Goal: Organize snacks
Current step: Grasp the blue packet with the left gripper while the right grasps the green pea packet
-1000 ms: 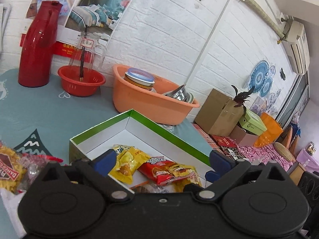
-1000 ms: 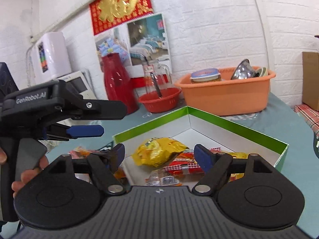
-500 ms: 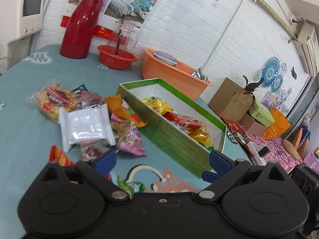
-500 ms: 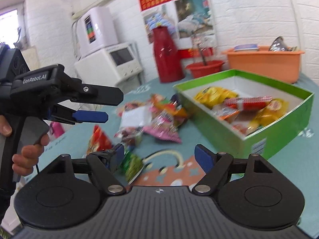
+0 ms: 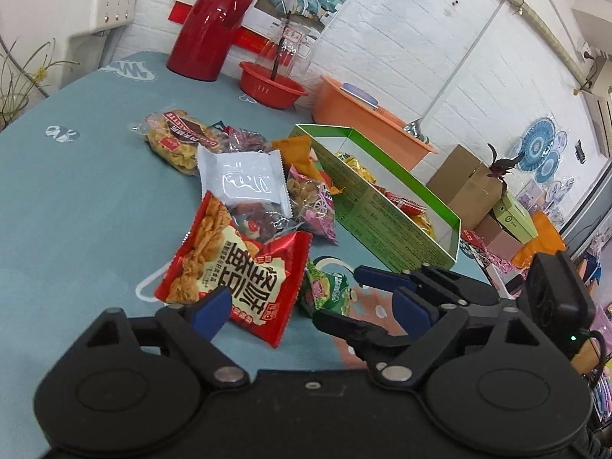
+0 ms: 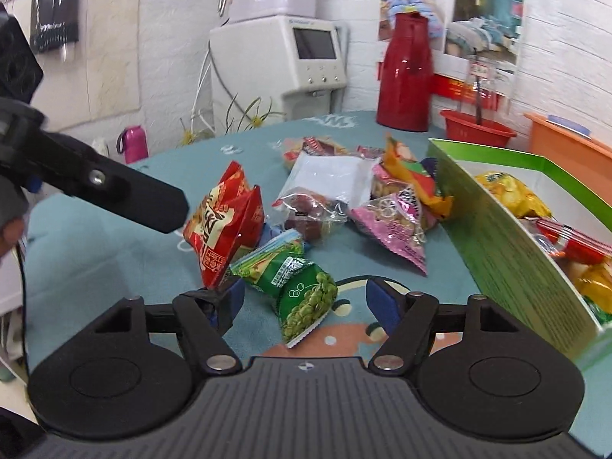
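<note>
snacks in a loose pile on the teal table (image 5: pixel 69 199), just left of the green box (image 5: pixel 386 225). left gripper (image 5: pixel 310 308) jaws wide apart, nothing between them, hovering at the near edge of the big red snack bag (image 5: pixel 233 264). right gripper (image 6: pixel 302 300) also spread wide, empty, with the green pea packet (image 6: pixel 302 287) lying between its blue pads but not pinched.

clutter around: white pouch (image 5: pixel 244 179) lies on top of a clear pack with dark red pieces (image 6: pixel 310 210); pink pack (image 6: pixel 397 222) and orange pack (image 6: pixel 413 176) lean against the box's outer wall. clear bag of yellow crisps (image 5: pixel 172 137) sits at the far end of the pile. red bag lies just beside the pea packet, touching or overlapping its left side. behind the pile: red thermos (image 5: pixel 214 26), red bowl (image 5: pixel 271 84), orange basin (image 5: pixel 367 122).

view differences: right wrist sees into the box, with a yellow packet (image 6: pixel 508 191) and a red one (image 6: pixel 573 241) already inside; left wrist sees mostly the box's outer wall. left wrist shows the right gripper from the side at the pea packet. right wrist shows the left gripper's black finger (image 6: pixel 114 191) beside the red bag, plus a white appliance (image 6: pixel 294 57) and pink bottle (image 6: pixel 134 145) off the table.
</note>
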{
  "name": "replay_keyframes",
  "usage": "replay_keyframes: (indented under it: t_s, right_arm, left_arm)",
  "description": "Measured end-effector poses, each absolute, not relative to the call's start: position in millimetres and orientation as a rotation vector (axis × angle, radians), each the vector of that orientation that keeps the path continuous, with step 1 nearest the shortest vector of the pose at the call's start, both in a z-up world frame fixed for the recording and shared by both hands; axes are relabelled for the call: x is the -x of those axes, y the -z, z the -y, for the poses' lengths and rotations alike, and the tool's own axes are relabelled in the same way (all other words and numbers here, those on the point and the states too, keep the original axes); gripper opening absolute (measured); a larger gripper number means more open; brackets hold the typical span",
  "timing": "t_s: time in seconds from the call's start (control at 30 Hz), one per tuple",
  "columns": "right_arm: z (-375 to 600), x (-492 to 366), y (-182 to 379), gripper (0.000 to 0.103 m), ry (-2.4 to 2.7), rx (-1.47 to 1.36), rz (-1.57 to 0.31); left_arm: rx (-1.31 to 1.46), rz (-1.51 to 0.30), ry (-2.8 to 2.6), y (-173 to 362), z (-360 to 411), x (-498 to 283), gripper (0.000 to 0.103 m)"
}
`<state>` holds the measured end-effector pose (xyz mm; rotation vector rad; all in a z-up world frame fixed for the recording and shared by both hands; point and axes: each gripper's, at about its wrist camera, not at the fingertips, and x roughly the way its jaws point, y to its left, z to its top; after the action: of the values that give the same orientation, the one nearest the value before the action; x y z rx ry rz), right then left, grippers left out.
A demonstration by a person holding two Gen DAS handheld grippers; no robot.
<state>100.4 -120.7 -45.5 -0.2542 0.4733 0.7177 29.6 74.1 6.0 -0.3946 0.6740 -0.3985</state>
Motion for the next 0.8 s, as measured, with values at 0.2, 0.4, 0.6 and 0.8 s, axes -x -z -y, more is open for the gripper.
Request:
replay_keyframes:
  t_s: [0.2,0.4,0.6,0.8]
  right_arm:
    - [130,-99,45,0.065,-0.654,0.259,-0.505]
    - [173,-90,43,0.065,-0.542,0.154,-0.501]
    - [186,-87,48,0.065,-0.527,0.093,-0.513]
    - [186,-90,52,0.066,-0.529,0.064,-0.522]
  left_arm:
    - [0.405,-0.693,0.493,0,-61,-30,0.093]
    - [0.389,-0.681,0.451,11,-31,-48,0.095]
    - [0.309,-0.624,0.288,15,-23,-56,0.103]
    - [0.242,-0.653,0.232,20,-16,-68,0.103]
